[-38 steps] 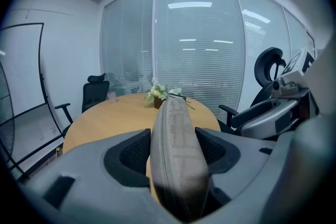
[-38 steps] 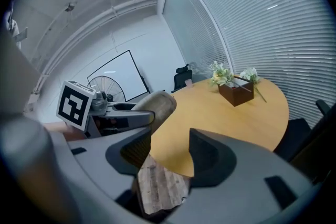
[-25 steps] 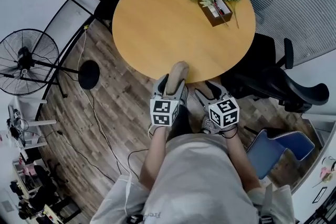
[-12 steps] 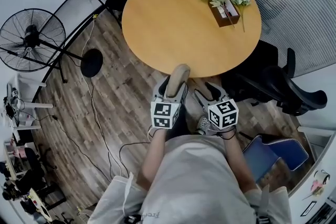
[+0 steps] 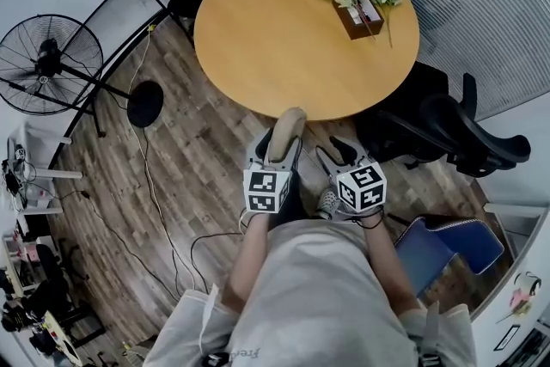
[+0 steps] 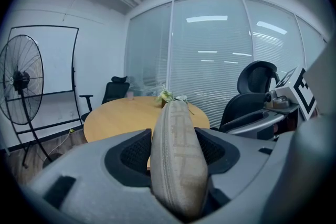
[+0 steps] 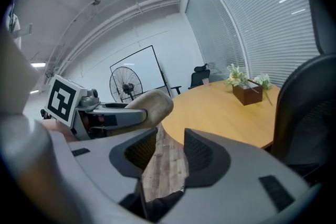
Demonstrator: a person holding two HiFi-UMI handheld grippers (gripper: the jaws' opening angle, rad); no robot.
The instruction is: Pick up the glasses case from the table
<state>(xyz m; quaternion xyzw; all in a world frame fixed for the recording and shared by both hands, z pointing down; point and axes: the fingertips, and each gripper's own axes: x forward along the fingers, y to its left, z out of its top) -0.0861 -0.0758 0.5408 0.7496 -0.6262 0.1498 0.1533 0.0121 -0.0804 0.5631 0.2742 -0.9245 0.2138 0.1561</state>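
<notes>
Firmly clamped, the left gripper (image 5: 282, 146) has both pads pressed on the flanks of the glasses case (image 5: 290, 121). The case stands on its narrow edge between the jaws and sticks out well beyond their tips. The right gripper (image 7: 170, 150) holds nothing. Its jaws are part open and closing, with only the wooden floor (image 5: 202, 172) showing through the gap.

By count there are two grippers, each with one marker cube, and one glasses case. There is also one round counter (image 5: 275, 30), one wooden box of flowers (image 5: 358, 9) and one standing fan (image 5: 50, 64).

The case is off the counter. It is held in the air above the floor, with its far end at the counter's near rim. It is a rounded, oblong pouch in beige fabric, with a zip seam running along its edge and a faint woven check on its side. The box of flowers sits toward the counter's far side, well apart from both grippers.
</notes>
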